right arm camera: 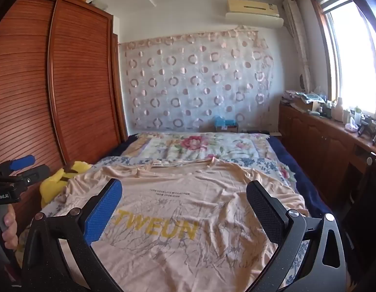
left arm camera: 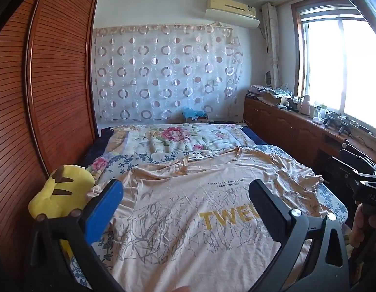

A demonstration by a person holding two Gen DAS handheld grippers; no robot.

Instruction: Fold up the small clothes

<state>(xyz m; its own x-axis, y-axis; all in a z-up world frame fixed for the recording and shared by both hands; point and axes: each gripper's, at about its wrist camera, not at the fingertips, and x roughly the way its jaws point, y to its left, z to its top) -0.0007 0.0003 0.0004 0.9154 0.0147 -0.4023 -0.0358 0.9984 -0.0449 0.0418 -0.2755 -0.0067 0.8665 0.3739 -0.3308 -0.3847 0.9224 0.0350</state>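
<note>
A peach T-shirt (left arm camera: 188,209) printed with yellow letters and grey branches lies spread face up on the bed, neckline toward the far end, also seen as the T-shirt (right arm camera: 178,219) in the right wrist view. My left gripper (left arm camera: 188,202) hovers above its chest, jaws wide open, nothing between its blue finger (left arm camera: 102,214) and its black one. My right gripper (right arm camera: 185,202) hangs open the same way over the shirt. The left gripper (right arm camera: 26,165) shows at the left edge of the right wrist view, held by a hand.
A yellow plush toy (left arm camera: 61,194) sits at the bed's left edge beside the wooden wardrobe (left arm camera: 42,92). A floral quilt (left arm camera: 178,138) covers the far bed. A low wooden cabinet (left arm camera: 297,126) with clutter runs under the window on the right.
</note>
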